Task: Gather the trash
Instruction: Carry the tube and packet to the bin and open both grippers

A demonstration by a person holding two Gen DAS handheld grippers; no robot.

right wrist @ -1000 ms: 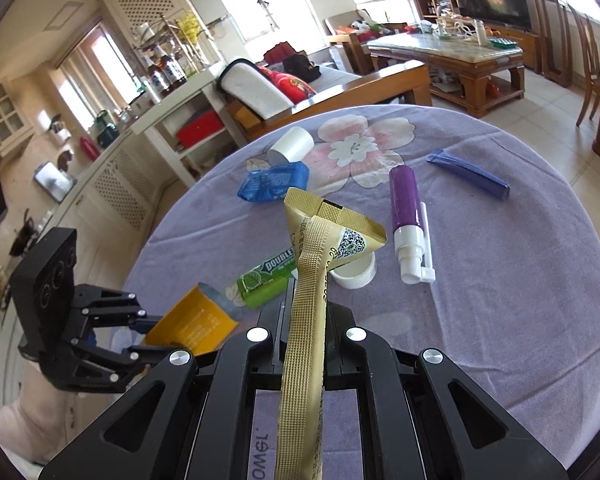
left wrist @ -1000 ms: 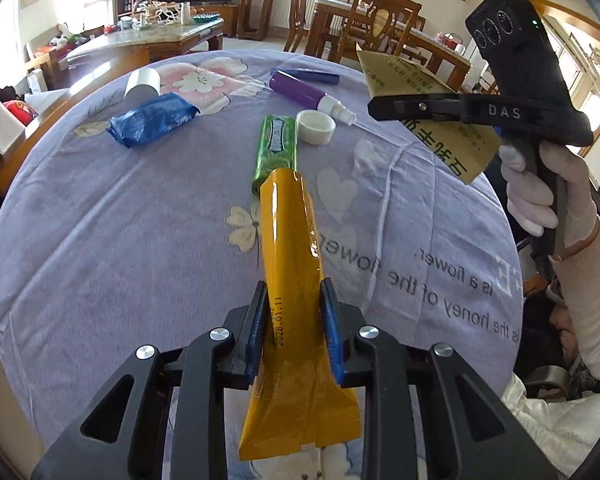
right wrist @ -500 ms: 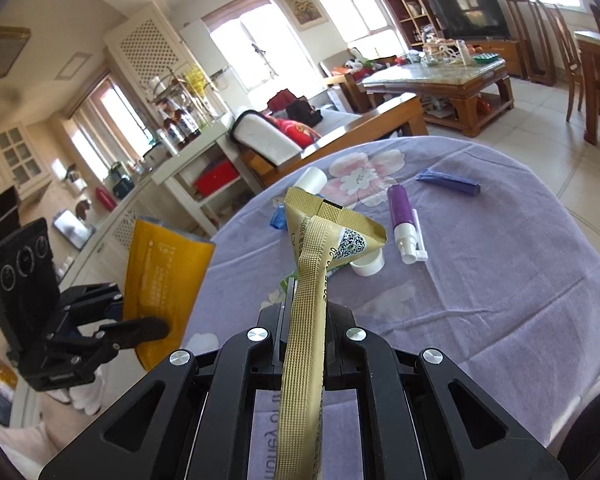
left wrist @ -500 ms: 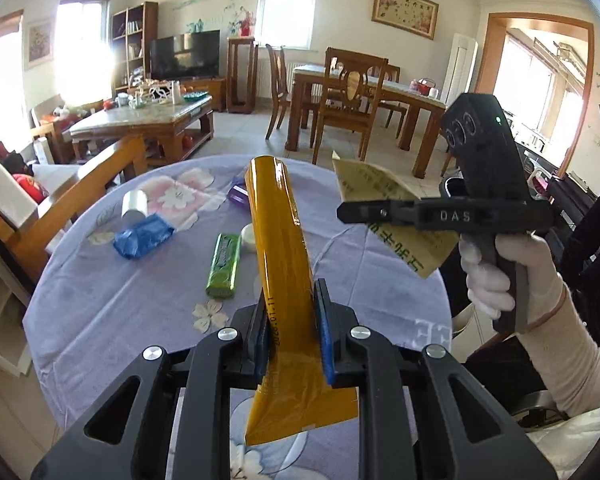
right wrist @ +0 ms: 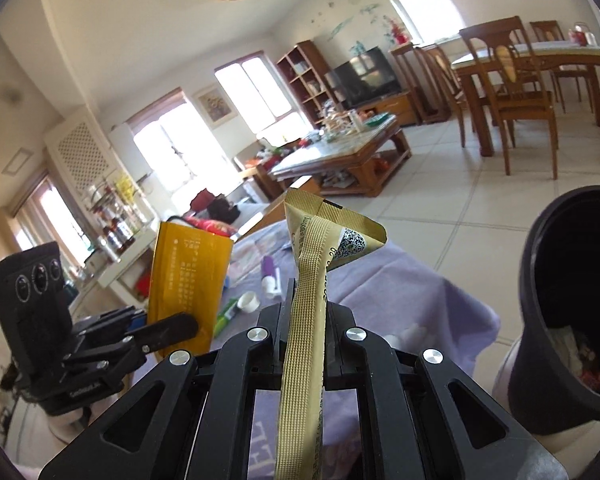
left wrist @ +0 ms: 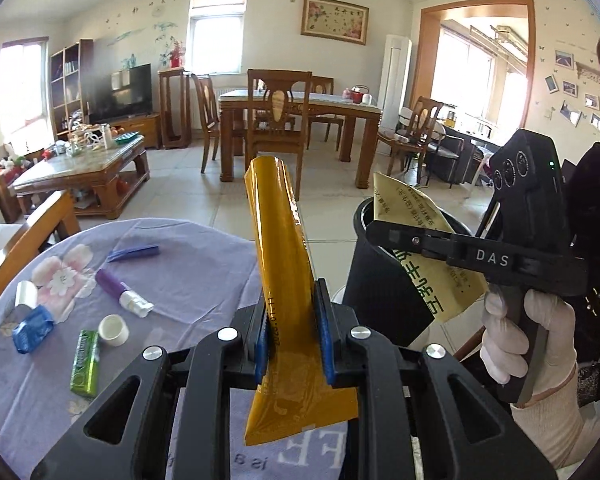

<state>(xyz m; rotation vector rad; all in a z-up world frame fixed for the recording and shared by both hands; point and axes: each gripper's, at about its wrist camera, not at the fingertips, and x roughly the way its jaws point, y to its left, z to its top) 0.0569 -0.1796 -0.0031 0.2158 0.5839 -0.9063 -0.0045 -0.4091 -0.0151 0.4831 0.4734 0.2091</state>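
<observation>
My left gripper [left wrist: 291, 312] is shut on an orange-yellow wrapper [left wrist: 278, 240] and holds it upright above the table's edge; it also shows in the right wrist view [right wrist: 188, 276]. My right gripper [right wrist: 306, 312] is shut on a gold sachet [right wrist: 312, 280], seen in the left wrist view [left wrist: 416, 240] over the rim of the black trash bin [left wrist: 380, 280]. The bin [right wrist: 556, 320] stands to the right of the table, with some trash inside.
On the purple tablecloth [left wrist: 180, 280] lie a green gum pack [left wrist: 85, 362], a white cap [left wrist: 114, 330], a purple spray bottle [left wrist: 122, 294], a blue wrapper [left wrist: 33, 329], a white roll [left wrist: 26, 294] and a purple strip [left wrist: 134, 253]. Chairs and tables stand behind.
Both grippers have risen and swung right, away from the table's middle, toward the black bin, each keeping its wrapper. The bin has come into view.
</observation>
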